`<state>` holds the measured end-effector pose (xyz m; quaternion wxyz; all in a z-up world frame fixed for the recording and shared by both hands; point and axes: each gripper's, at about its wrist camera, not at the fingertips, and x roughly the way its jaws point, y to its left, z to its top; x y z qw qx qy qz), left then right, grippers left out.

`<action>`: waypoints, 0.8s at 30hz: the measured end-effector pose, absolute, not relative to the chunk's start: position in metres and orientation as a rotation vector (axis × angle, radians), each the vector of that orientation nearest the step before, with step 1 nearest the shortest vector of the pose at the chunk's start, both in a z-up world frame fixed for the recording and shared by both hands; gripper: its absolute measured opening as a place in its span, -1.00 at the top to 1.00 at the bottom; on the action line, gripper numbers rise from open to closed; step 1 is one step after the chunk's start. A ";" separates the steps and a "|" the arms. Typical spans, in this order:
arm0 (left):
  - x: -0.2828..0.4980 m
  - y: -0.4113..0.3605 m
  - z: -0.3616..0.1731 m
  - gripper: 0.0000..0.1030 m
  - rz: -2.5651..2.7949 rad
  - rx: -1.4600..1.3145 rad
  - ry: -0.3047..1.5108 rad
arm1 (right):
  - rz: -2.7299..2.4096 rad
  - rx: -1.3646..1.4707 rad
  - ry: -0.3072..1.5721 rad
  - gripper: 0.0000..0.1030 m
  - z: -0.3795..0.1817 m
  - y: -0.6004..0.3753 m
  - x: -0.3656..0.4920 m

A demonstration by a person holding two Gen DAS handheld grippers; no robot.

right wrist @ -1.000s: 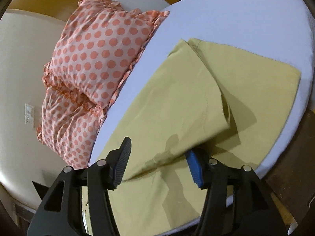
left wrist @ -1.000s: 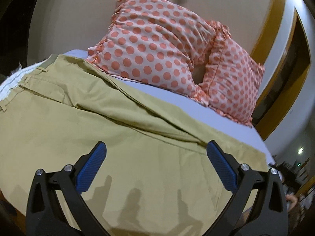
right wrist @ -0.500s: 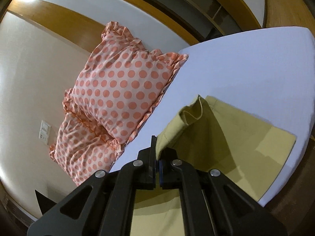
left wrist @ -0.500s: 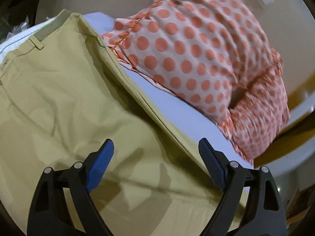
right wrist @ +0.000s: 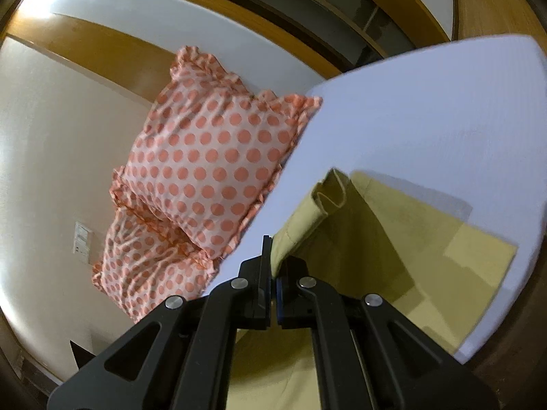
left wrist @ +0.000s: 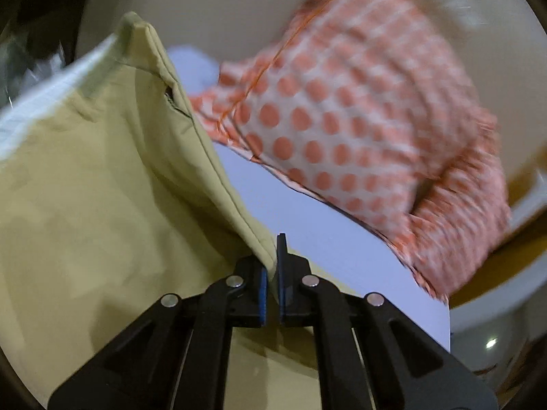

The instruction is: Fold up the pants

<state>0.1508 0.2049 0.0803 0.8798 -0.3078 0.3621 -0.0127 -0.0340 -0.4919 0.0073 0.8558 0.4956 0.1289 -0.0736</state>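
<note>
Khaki pants (left wrist: 95,205) lie on a bed with a pale lilac sheet (left wrist: 324,239). My left gripper (left wrist: 271,256) is shut on the pants' far seam edge and holds it raised off the sheet; the waistband end rises at the upper left. In the right wrist view my right gripper (right wrist: 273,266) is shut on the same pants (right wrist: 393,256) along a leg edge, lifted so the cloth hangs in a fold, with the leg end flat on the sheet (right wrist: 427,130) at the right.
Two polka-dot pillows (left wrist: 342,119) lean against the cream headboard behind the pants; they also show in the right wrist view (right wrist: 212,160). The bed's edge (right wrist: 506,324) and wooden floor lie at the right. A wall switch (right wrist: 82,242) is at the left.
Both grippers went from open above the pants to shut on their far edge, the right one first. Both have lifted the cloth off the sheet.
</note>
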 end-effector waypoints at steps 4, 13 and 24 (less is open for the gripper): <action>0.031 0.198 0.087 0.79 -0.004 -0.546 0.708 | -0.196 1.029 0.273 0.97 0.005 -0.500 -0.053; -0.056 0.197 0.018 0.81 0.023 -0.667 0.818 | -0.305 1.076 0.383 0.97 -0.035 -0.513 -0.070; -0.056 0.196 0.014 0.78 -0.014 -0.640 0.821 | -0.350 1.056 0.433 0.96 -0.047 -0.513 -0.077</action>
